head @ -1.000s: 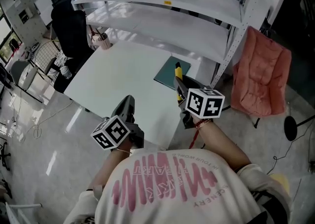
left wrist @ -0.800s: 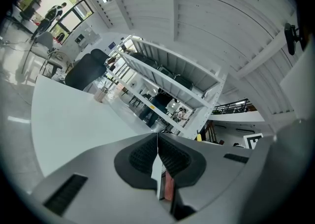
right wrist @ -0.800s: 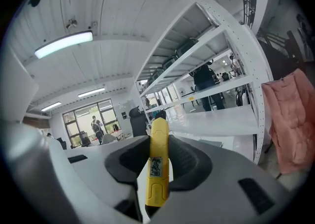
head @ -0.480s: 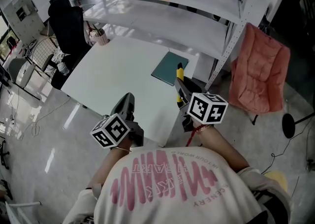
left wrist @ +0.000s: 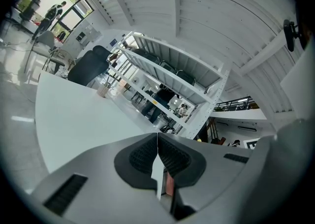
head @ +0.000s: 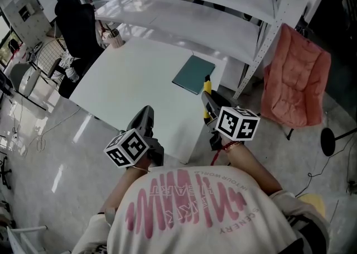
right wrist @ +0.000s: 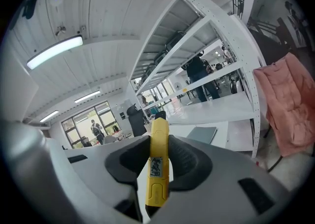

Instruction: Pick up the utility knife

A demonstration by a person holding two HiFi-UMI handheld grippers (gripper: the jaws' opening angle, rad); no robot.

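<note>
In the head view, your right claw [head: 206, 102] hides most of the utility knife [head: 207, 85]. Its label [right wrist: 156, 167] is too small to read.

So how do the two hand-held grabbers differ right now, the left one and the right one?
The right gripper has its fingers closed on a yellow knife, whose tip sticks out past them; the left gripper has its fingers shut together on nothing. In the head view the right gripper sits nearer the teal pad than the left gripper does. Both carry a cube with square markers and point toward the white table.
</note>
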